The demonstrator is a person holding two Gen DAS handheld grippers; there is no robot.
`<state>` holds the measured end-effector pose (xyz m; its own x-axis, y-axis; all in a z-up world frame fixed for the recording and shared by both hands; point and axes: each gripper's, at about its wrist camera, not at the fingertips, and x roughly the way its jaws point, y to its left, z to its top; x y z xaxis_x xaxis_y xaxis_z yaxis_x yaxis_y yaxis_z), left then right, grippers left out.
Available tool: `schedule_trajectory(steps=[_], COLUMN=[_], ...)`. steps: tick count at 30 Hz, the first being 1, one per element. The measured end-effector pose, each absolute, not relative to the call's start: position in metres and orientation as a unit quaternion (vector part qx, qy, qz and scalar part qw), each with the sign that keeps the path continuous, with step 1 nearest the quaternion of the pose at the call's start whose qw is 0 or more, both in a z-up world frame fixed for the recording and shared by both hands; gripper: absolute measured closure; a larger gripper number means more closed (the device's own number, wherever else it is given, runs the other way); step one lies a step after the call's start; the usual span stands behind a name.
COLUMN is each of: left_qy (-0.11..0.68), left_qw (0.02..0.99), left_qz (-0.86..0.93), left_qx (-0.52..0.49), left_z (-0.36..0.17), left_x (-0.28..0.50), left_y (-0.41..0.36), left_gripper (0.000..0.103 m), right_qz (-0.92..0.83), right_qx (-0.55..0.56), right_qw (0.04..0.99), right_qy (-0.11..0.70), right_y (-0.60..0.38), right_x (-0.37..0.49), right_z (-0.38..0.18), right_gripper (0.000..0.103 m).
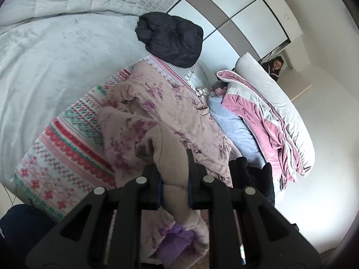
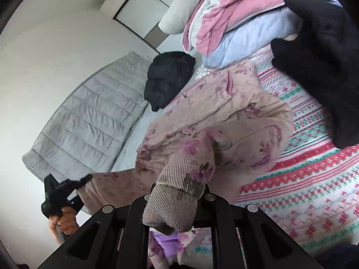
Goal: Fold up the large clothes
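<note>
A pink floral padded garment [image 1: 161, 103] [image 2: 224, 112] lies crumpled on a patterned blanket [image 1: 67, 152] [image 2: 303, 179] on the bed. My left gripper [image 1: 174, 183] is shut on a fold of its plain beige inner side, which is lifted off the bed. My right gripper [image 2: 179, 192] is shut on a ribbed sleeve end of the same garment, which bulges out over the jaws. The right wrist view also shows the left gripper [image 2: 88, 177] at the lower left, held by a hand and clamped on the garment's edge. A purple patch [image 1: 177, 239] shows below the left jaws.
A black puffer jacket [image 1: 172, 40] [image 2: 168, 78] lies beyond the garment. A black fleece item [image 2: 318, 56], a light blue item [image 1: 233, 123] and a pink-and-white quilt [image 1: 258, 112] lie to one side. A grey quilted duvet [image 2: 94, 107] covers the bed's far part. A person [image 1: 274, 67] stands near the wardrobe [image 1: 235, 6].
</note>
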<state>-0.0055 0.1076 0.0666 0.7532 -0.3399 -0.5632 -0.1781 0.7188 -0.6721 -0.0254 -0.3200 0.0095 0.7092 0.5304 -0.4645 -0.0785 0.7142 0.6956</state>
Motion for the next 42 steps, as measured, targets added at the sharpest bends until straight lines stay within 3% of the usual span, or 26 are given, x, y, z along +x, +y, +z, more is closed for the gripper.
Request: schedule_trajectory(steps=[8,14,18,20,22,23,24,26,27,30,33,34,38,39,40,41,42], left_qy=[0.346,0.336,0.438,0.5,0.508,0.498,0.492,0.485,0.479,0.447,0.389,0.392,0.482,0.498,0.509,0.507,0.502], left_qw=[0.855,0.855,0.81,0.76,0.732,0.733,0.74,0.756,0.761,0.771,0.822,0.836,0.825,0.819,0.817,0.822,0.828], left_qz=[-0.071,-0.012,0.017,0.053,0.092,0.085,0.065,0.025,0.015,-0.02,-0.011,0.009,-0.029,-0.025,-0.011,0.005,0.014], left_qx=[-0.379,-0.395,-0.389,-0.412,-0.445,-0.456,-0.454,-0.438,-0.437,-0.453,-0.416,-0.385,-0.294,-0.283,-0.269,-0.259,-0.249], left_z=[0.11,0.141,0.098,0.052,0.028,0.02,0.017,0.015,0.017,0.031,0.051,0.051,0.011,0.002,-0.009,-0.016,-0.02], left_x=[0.064,0.189,0.35,0.401,0.406,0.404,0.402,0.4,0.398,0.385,0.367,0.367,0.38,0.383,0.385,0.388,0.389], left_y=[0.111,0.131,0.148,0.164,0.178,0.182,0.182,0.18,0.181,0.192,0.201,0.198,0.168,0.163,0.157,0.154,0.151], left_gripper=[0.085,0.082,0.074,0.073,0.065,0.06,0.06,0.06,0.06,0.057,0.039,0.032,0.029,0.029,0.029,0.03,0.034], right_qz=[0.196,0.161,0.076,0.028,-0.013,-0.012,0.001,0.039,0.048,0.031,0.011,0.007,0.017,0.01,0.01,0.014,0.014], right_qx=[0.335,0.333,0.361,0.405,0.443,0.451,0.445,0.409,0.396,0.341,0.223,0.18,0.095,0.086,0.084,0.09,0.097], right_qw=[0.859,0.878,0.874,0.821,0.774,0.773,0.782,0.812,0.822,0.85,0.877,0.881,0.895,0.896,0.894,0.891,0.889], right_qy=[0.334,0.303,0.316,0.402,0.452,0.446,0.436,0.415,0.407,0.4,0.425,0.437,0.435,0.435,0.439,0.445,0.447], right_y=[-0.332,-0.36,-0.396,-0.418,-0.434,-0.438,-0.438,-0.434,-0.434,-0.433,-0.427,-0.422,-0.406,-0.403,-0.4,-0.4,-0.399], right_x=[0.037,0.172,0.306,0.378,0.412,0.418,0.42,0.421,0.418,0.397,0.384,0.381,0.381,0.383,0.387,0.392,0.394], right_z=[0.05,0.121,0.116,0.079,0.046,0.041,0.042,0.049,0.051,0.045,0.024,0.013,-0.013,-0.016,-0.021,-0.025,-0.024], right_gripper=[0.091,0.091,0.085,0.083,0.074,0.063,0.046,0.024,0.023,0.023,0.023,0.023,0.024,0.03,0.043,0.078,0.083])
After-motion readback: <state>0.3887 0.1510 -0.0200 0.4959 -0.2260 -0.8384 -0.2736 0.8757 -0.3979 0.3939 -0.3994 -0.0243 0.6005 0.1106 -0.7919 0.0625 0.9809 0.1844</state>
